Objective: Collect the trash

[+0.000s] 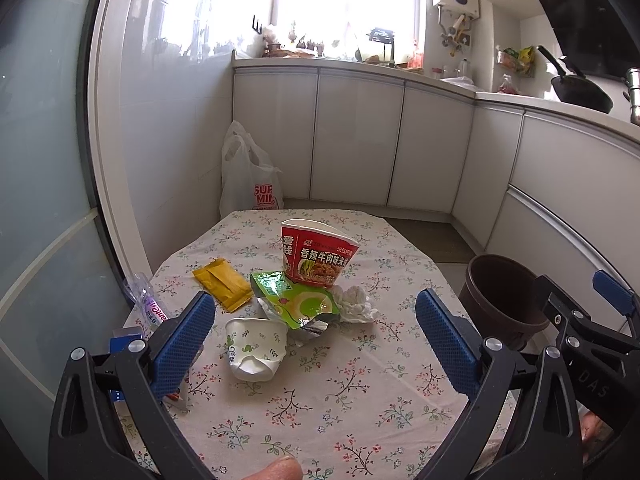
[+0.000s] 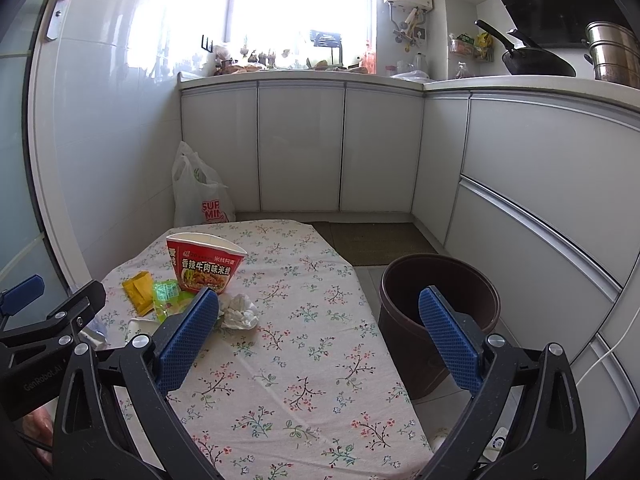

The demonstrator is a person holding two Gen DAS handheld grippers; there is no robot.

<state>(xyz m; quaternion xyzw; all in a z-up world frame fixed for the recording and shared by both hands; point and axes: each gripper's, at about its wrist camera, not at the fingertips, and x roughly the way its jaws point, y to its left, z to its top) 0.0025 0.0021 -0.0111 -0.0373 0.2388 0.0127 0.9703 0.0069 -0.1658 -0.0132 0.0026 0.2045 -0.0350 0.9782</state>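
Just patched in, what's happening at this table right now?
A person holds two tongs over a floral table, both open and empty. The left tongs face the trash pile: a crushed white cup, green wrapper, yellow packet, tissue and red noodle box. The right tongs point between the table and the brown bin beside it. Nothing is picked up yet.

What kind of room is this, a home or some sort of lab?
It looks like a home kitchen: white cabinets under a counter, a black wok and steel pot on it, and a small table with a flowered cloth.
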